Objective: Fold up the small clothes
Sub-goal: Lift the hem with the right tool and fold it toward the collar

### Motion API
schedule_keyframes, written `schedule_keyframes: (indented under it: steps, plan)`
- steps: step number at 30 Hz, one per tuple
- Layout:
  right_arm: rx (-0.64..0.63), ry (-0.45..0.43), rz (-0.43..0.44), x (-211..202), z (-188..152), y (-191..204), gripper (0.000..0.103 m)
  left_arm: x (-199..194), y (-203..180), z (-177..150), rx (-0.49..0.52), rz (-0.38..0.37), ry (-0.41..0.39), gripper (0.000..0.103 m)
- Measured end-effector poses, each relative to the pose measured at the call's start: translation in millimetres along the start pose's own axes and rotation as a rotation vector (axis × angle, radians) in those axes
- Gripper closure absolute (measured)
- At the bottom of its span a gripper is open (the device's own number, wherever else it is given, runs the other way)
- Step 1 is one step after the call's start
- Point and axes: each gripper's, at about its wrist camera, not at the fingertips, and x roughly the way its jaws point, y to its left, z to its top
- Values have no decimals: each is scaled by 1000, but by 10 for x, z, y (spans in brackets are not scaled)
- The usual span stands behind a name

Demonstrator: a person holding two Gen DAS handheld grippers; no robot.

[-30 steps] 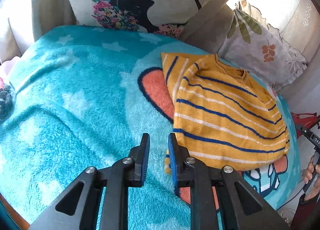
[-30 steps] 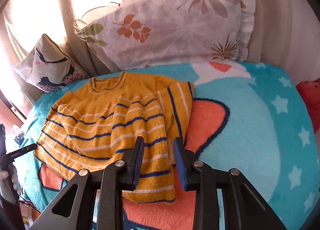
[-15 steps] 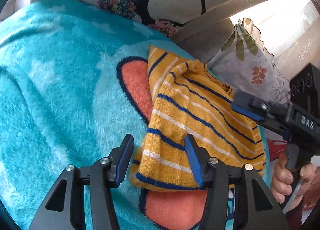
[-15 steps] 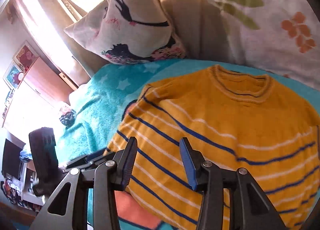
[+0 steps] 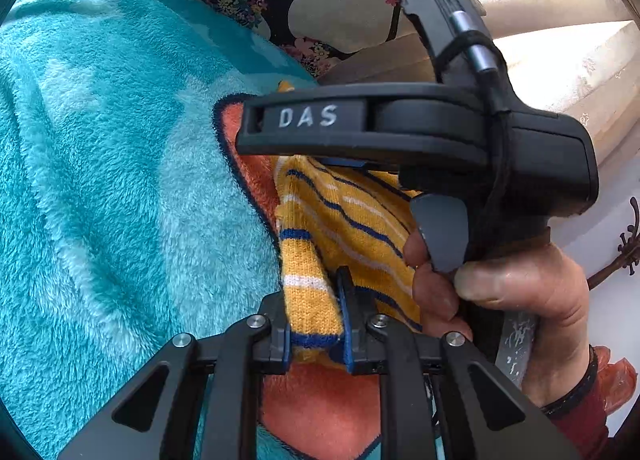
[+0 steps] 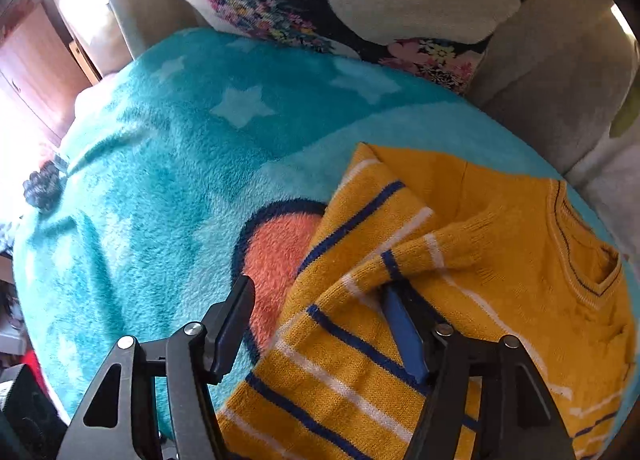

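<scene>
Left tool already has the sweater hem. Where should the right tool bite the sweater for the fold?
Probably the striped side edge of the sweater that lies between the open right tool, coming in low from the blanket side. There the knit is raised in a ridge. The left tool already pinches the hem.

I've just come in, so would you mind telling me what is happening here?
A person is folding a small yellow striped sweater on a teal star-print blanket, holding a gripper in each hand. The left gripper is shut on the sweater's hem. The right gripper is open, its fingers straddling a raised fold of the knit, not yet clamped.
</scene>
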Motion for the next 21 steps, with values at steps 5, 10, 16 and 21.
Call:
schedule_keyframes:
  steps: [5,10,16,21]
  plan:
    - [-10,-53,-81,-61,-64,-14,88,-60,-53,-36,30,27,-20,85]
    - [100,-130,49,-350,-177,-355,92,-246,-194,-49,57,55,-13,83]
    - [228,-272,174,-928,-524,-1040,92,-819,-459,-82,131,25,-96,68]
    - [366,-373,204,-1324,-1152,-1798,92,-747,-655,-198,171,60,-70,67]
